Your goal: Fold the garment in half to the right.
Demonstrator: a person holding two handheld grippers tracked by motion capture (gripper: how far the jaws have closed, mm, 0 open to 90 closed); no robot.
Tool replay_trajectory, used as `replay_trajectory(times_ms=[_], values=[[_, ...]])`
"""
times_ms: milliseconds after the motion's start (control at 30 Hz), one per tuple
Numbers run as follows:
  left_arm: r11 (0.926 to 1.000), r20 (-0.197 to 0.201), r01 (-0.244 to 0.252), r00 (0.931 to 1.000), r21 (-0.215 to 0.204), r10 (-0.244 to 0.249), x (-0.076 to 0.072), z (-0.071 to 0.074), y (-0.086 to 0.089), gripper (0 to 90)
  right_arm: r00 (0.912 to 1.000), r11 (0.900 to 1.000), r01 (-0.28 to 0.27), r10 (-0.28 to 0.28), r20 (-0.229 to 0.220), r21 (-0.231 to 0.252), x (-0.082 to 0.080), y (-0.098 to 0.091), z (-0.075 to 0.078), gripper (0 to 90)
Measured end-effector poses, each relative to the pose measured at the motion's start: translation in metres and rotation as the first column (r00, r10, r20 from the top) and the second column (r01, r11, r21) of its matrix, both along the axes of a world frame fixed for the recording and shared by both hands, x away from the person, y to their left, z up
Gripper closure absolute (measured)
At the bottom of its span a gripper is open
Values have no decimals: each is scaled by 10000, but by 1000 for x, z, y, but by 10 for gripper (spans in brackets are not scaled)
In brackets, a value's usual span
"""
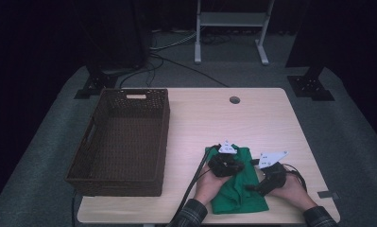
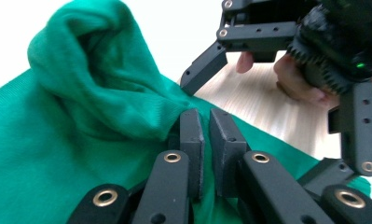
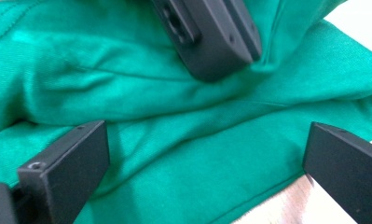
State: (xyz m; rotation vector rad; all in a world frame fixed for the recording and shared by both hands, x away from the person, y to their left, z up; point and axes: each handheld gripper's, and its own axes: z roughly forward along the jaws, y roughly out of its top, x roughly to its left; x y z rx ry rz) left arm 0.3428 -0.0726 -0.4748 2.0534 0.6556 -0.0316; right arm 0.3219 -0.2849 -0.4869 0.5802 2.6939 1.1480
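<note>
Basket: a dark brown woven basket (image 1: 120, 142) is seen at the left of the table, its rim just inside the table's left edge; nothing is seen inside it.

Table: a light wooden table (image 1: 252, 118) with a round cable hole (image 1: 234, 100) near its far edge is seen under everything.

Green cloth: a crumpled green cloth (image 1: 238, 187) is laid on the near part of the table, right of the basket and well apart from it, between the two hands. In the left gripper view the cloth (image 2: 58, 140) is bunched into a raised fold at the upper left.

Left gripper: the left gripper (image 1: 225, 166) is held over the cloth's upper left part. In the left gripper view its two jaws (image 2: 210, 144) are drawn almost together, only a narrow slit being left between the pads, and are set down against the cloth. Whether a pinch of cloth is caught in the slit cannot be told.

Right gripper: the right gripper (image 1: 264, 182) is held at the cloth's right edge. In the right gripper view its jaws (image 3: 207, 172) are spread wide, cloth (image 3: 183, 116) lying between them without being pressed by either pad. The left gripper's closed jaw tips (image 3: 211, 42) are seen on the cloth just beyond.
</note>
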Motion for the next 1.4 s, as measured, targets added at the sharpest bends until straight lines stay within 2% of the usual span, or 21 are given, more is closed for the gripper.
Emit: replay_trajectory(times_ms=[200,300,433,767,1000,1100,1200,1233,1267,1400], values=[[9994,-162,40,9999,351,-35,2,-6,-6,843,10000,10000,-6,6,-4,-11,0,1,0,0],[9995,-269,44,9996,324,-35,3,-6,-5,840,10000,10000,-6,6,-9,-11,0,1,0,0],[9999,-215,94,9997,104,-92,1,-3,-3,732,10000,10000,-5,5,-2,-14,0,1,0,0],[9988,476,-94,9988,-474,117,-4,28,16,601,10000,10000,6,-6,6,-8,0,1,0,0],[9974,1092,-709,9914,-127,719,2,43,37,444,10000,10000,10,-10,-10,-7,0,1,0,0],[9935,1322,-1133,9849,70,1114,8,49,45,372,10000,10000,7,-7,7,-8,0,1,0,0],[9869,1217,-1577,9808,341,1525,15,52,51,241,10000,10000,0,0,19,-4,0,1,0,0],[9838,1282,-1718,9781,516,1641,18,53,52,185,10000,10000,-2,2,5,-2,0,1,0,0],[9802,1452,-1879,9734,619,1774,20,54,54,174,10000,10000,-2,2,5,-2,0,1,0,0],[9645,1457,-2409,9636,1080,2243,28,53,59,68,10000,10000,9,-9,9,-1,0,1,0,0]])
